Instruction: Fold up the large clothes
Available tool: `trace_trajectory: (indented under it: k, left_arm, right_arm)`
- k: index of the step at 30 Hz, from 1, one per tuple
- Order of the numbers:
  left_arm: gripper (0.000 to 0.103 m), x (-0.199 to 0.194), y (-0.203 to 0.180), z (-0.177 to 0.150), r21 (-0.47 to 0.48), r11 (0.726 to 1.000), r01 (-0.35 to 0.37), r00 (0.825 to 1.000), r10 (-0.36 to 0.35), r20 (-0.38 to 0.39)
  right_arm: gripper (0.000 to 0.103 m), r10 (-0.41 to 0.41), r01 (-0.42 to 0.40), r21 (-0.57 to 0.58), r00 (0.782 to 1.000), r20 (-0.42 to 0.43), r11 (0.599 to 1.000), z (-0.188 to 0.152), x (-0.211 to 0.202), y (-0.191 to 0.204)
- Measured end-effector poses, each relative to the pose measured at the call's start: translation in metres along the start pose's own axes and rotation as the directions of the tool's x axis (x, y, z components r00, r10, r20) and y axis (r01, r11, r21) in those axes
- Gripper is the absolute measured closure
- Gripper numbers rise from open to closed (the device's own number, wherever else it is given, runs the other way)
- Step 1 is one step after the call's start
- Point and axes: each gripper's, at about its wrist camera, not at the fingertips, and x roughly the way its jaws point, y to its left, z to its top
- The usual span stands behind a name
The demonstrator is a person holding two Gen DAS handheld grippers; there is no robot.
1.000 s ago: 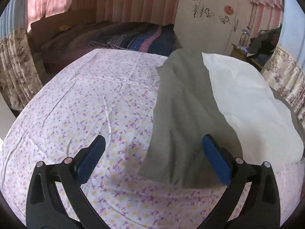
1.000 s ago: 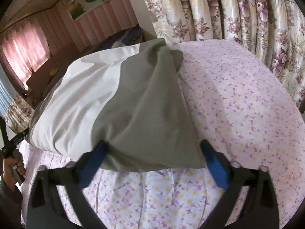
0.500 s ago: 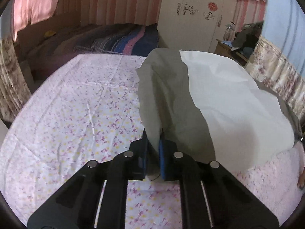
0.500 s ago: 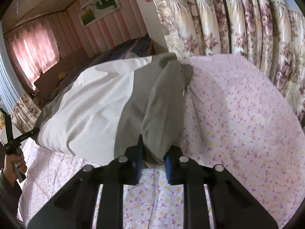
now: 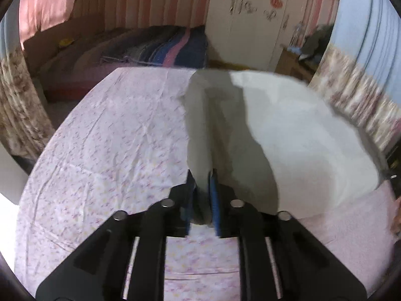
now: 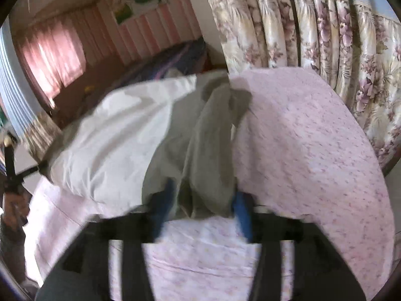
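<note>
A large grey and white garment (image 5: 288,135) lies spread across a bed with a pink floral sheet (image 5: 112,138). My left gripper (image 5: 203,190) is shut on a grey corner of the garment and lifts it off the sheet. In the right wrist view the garment (image 6: 120,135) is blurred by motion. My right gripper (image 6: 203,208) holds a bunched grey corner between its blue pads (image 6: 241,213), which stand a little apart around the thick cloth. The left gripper (image 6: 10,165) shows at the far left of that view.
Floral curtains (image 6: 325,50) hang close behind the bed on the right gripper's side. A second bed with a striped blanket (image 5: 163,50) and a white wardrobe (image 5: 255,20) stand beyond the far edge. The floral sheet (image 6: 313,150) lies bare beside the garment.
Both grippers have shut on the garment's grey corners and lifted them. Both views have risen and blurred with the motion. The right jaws now look wider than half a second ago.
</note>
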Motion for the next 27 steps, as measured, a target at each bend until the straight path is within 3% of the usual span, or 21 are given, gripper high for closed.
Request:
trace_trajectory:
  k: [2,4,6,10,14,17,21,27]
  left_arm:
    - [0.072,-0.009,0.011,-0.001,-0.022,0.999,-0.038,0.999,0.038,0.025]
    - [0.031,-0.035,0.021,0.004,-0.045,0.995,-0.087,0.989,0.091,0.113]
    - [0.02,-0.053,0.017,0.017,-0.018,0.989,-0.147,0.973,0.148,0.176]
    - [0.009,-0.057,-0.006,0.051,0.013,0.991,-0.135,0.963,0.128,0.238]
    - [0.005,-0.018,-0.045,0.076,0.005,1.0,-0.017,0.972,0.015,0.235]
    - [0.005,0.014,-0.082,0.078,0.008,0.997,0.077,0.98,-0.077,0.185]
    - [0.005,0.04,-0.121,0.071,0.06,0.993,0.101,0.981,-0.109,0.163]
    - [0.005,0.072,-0.15,0.064,0.07,0.987,0.145,0.985,-0.151,0.089]
  right_arm:
    - [0.04,-0.002,0.001,0.042,1.0,0.028,0.999,0.0,-0.016,-0.016]
    - [0.033,-0.057,0.052,0.069,0.996,0.067,0.996,0.005,-0.033,-0.03]
    - [0.031,-0.109,0.105,0.065,0.991,0.074,0.992,0.015,-0.035,-0.036]
    - [0.028,-0.077,0.072,0.057,0.993,0.094,0.996,0.047,-0.017,-0.03]
    - [0.026,-0.038,0.037,0.018,0.999,0.036,0.999,0.068,0.035,-0.014]
    - [0.026,-0.064,0.063,-0.027,0.996,-0.063,0.998,0.073,0.078,-0.004]
    - [0.026,-0.025,0.016,-0.087,0.994,-0.105,0.996,0.071,0.106,0.0]
    - [0.026,0.074,-0.069,0.048,0.992,-0.101,0.996,0.06,0.115,-0.015]
